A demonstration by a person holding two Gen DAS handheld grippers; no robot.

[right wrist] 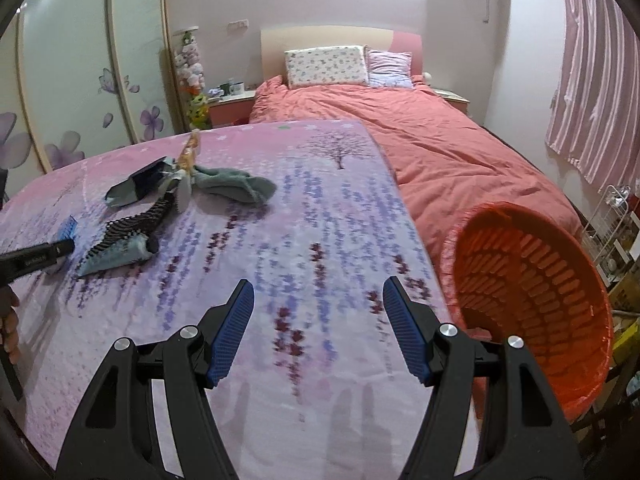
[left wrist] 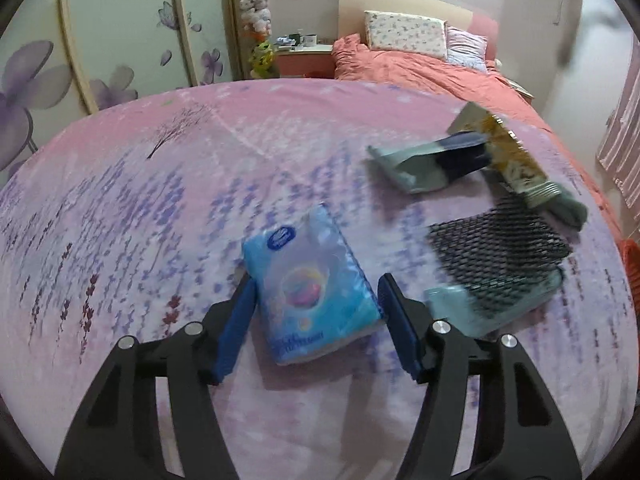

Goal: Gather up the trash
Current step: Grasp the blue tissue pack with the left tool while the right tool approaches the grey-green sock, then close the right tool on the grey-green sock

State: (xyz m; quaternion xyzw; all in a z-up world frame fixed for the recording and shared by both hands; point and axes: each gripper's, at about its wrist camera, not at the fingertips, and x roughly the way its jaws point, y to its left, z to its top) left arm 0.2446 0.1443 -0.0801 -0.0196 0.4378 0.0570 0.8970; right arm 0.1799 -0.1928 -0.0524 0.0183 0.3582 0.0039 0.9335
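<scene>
Tissue pack [left wrist: 310,284] looks soft, light, slippery; left gripper [left wrist: 316,312], wide, should pinch its long sides. Right gripper [right wrist: 318,320] gapes empty.

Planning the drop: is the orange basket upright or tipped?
Tipped: the orange basket lies beside the table, mouth facing the right-wrist camera.

The right tongs [right wrist: 318,326] gape over the floral cloth [right wrist: 280,240], beside the orange basket [right wrist: 532,300].
</scene>
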